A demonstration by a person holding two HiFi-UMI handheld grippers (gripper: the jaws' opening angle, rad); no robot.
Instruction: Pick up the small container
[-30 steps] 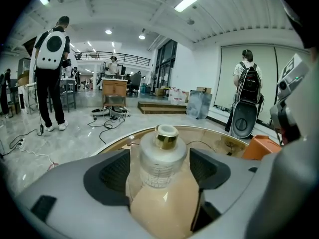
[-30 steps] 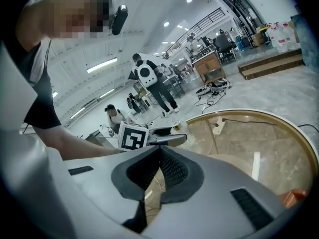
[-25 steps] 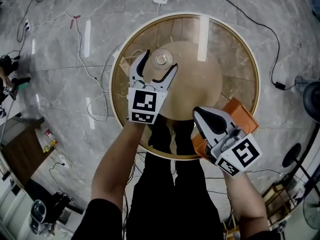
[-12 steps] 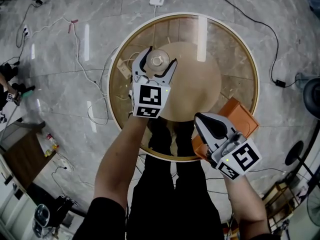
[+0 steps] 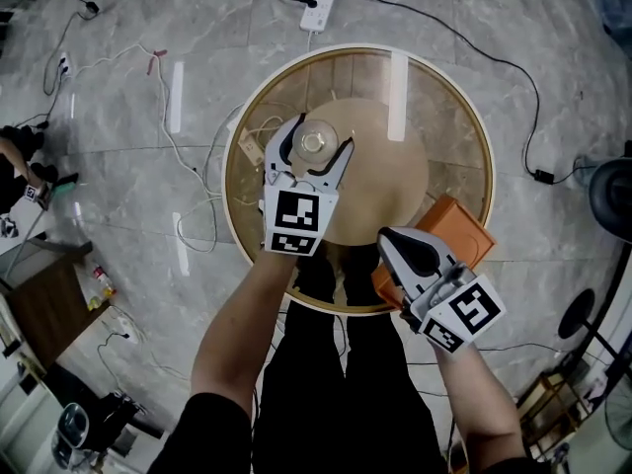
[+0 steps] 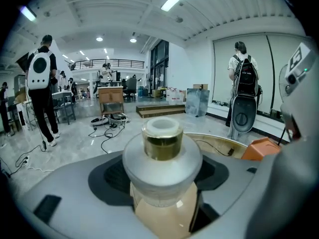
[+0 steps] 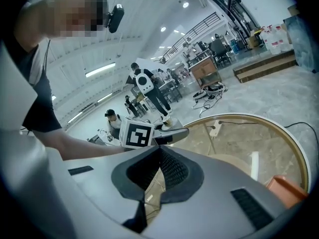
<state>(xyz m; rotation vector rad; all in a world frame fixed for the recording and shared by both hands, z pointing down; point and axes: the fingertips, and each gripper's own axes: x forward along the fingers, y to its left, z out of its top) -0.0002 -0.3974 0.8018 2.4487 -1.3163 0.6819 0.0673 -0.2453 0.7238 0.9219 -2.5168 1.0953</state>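
Observation:
The small container (image 5: 314, 142) is a frosted glass jar with a gold collar and a white cap, standing upright on the round glass table (image 5: 472, 126). My left gripper (image 5: 314, 148) has one jaw on each side of it. In the left gripper view the container (image 6: 162, 166) fills the gap and both dark pads (image 6: 112, 176) lie against its rounded shoulder. My right gripper (image 5: 407, 246) hovers over the table's near right edge with its pads together and nothing between them; its own view shows the right gripper (image 7: 158, 169) shut.
An orange box (image 5: 459, 227) sits by the table's near right rim, partly under the right gripper. A tan cone-shaped base (image 5: 380, 171) shows through the glass. A power strip (image 5: 318, 8) and cables lie on the marble floor. People stand in the hall beyond.
My left gripper has slid forward so the container now sits between its jaws, which have narrowed slightly onto it. The right gripper has stayed about where it was.

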